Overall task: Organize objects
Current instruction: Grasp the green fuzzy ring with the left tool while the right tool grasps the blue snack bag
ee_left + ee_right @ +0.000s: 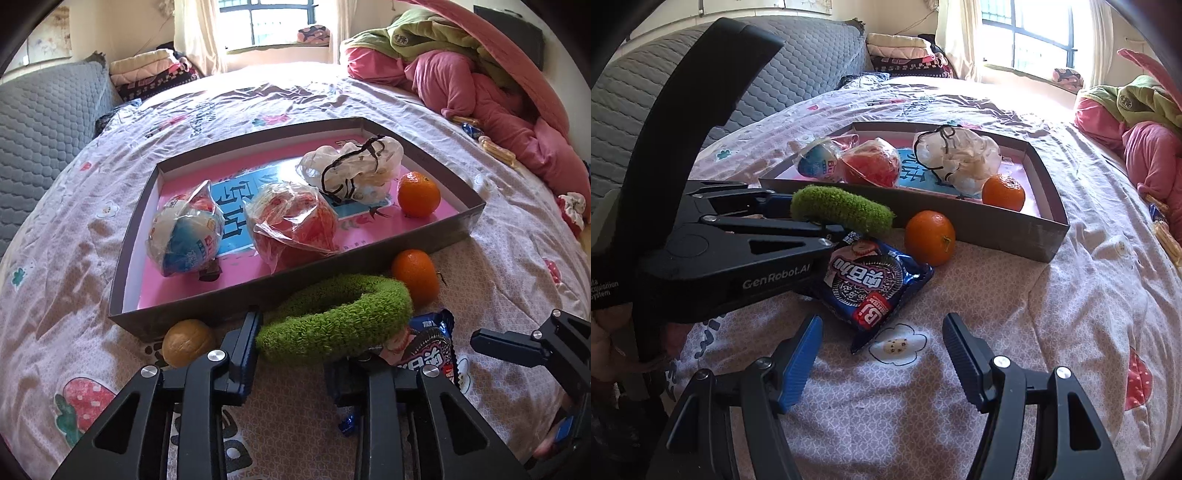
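Observation:
A fuzzy green ring (pixel 332 317) lies on the bedspread just in front of a shallow grey box (pixel 424 236) with a pink floor. My left gripper (pixel 295 350) is shut on the ring's near side; in the right wrist view its tips (pixel 827 221) pinch the ring (pixel 846 206). A blue cookie packet (pixel 875 284) lies beside it, with an orange (pixel 930 238) against the box wall (pixel 997 229). My right gripper (pixel 882 354) stands open above the sheet, just short of the packet, with nothing between its fingers.
The box holds a blue-white bagged item (pixel 184 236), a red bagged item (pixel 295 225), a white bag with a black cord (pixel 351 170) and a second orange (pixel 418 194). A brown ball (pixel 188 343) lies outside, left of my left gripper. Pink and green bedding (pixel 480 88) is piled at the back right.

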{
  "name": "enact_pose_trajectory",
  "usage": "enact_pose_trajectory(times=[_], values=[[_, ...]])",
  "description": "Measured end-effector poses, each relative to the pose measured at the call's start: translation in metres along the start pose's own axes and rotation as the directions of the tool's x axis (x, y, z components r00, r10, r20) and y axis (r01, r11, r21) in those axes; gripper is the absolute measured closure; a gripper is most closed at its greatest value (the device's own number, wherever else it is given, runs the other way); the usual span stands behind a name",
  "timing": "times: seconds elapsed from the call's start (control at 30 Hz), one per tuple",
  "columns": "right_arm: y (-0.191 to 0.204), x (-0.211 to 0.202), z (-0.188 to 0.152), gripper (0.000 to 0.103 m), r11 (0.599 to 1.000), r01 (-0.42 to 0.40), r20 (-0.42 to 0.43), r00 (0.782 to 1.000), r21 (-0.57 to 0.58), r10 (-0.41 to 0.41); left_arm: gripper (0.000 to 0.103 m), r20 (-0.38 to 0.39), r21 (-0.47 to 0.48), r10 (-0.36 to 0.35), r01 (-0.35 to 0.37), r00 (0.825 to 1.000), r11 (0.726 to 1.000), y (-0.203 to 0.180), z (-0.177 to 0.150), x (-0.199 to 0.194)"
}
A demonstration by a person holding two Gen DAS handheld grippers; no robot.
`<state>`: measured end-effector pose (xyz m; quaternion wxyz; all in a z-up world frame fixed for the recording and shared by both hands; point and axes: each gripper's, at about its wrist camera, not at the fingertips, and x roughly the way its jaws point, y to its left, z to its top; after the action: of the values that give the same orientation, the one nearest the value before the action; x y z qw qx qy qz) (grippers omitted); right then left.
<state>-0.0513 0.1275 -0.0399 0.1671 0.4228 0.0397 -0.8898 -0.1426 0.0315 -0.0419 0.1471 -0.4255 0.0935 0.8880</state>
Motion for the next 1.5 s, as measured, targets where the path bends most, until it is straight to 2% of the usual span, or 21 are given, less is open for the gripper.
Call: enact_pose_trajectory(times=[0.17, 0.4, 0.63, 0.83, 1.0, 1.1, 1.17, 1.5], values=[[0.004, 0.004, 0.002, 0.035, 1.0, -0.004, -0.002, 1.0, 0.008, 0.004, 0.081, 0.004, -0.032, -0.026, 0.026, 1.0, 0.999, 0.005, 0.002, 0.001], [0.008, 0.01, 0.008, 0.033, 0.999, -0.008, -0.005, 1.0, 0.047, 0.008, 0.081, 0.007, -0.059, -0.048, 0.048, 0.999, 0.997, 0.01, 0.003, 0.002], [0.008, 0.014, 0.02, 0.033, 0.989, -0.024, 0.007, 1.0, 0.143, 0.023, 0.081, 0.009, -0.071, -0.056, 0.057, 0.998, 0.996, 0.013, 0.004, 0.002], [0.008, 0.022, 0.025, 0.033, 0.983, 0.017, -0.008, 1.0, 0.185, -0.016, 0.081, 0.01, -0.071, -0.059, 0.06, 0.998, 0.996, 0.012, 0.005, 0.003], [0.013, 0.027, 0.023, 0.034, 0.983, 0.062, 0.003, 0.998, 0.17, -0.064, 0.081, 0.011, -0.066, -0.058, 0.058, 0.998, 0.996, 0.012, 0.004, 0.003], [0.015, 0.029, 0.022, 0.038, 0.985, 0.075, 0.005, 0.997, 0.156, -0.076, 0.081, 0.01, -0.066, -0.059, 0.06, 0.998, 0.996, 0.012, 0.004, 0.003], [0.013, 0.027, 0.022, 0.044, 0.986, 0.068, 0.007, 0.998, 0.155, -0.07, 0.082, 0.004, -0.067, -0.06, 0.06, 0.998, 0.996, 0.012, 0.003, 0.003], [0.007, 0.015, 0.013, 0.048, 0.988, 0.048, 0.017, 0.999, 0.147, -0.051, 0.082, 0.018, -0.096, -0.068, 0.07, 0.998, 0.993, 0.017, 0.003, -0.006]])
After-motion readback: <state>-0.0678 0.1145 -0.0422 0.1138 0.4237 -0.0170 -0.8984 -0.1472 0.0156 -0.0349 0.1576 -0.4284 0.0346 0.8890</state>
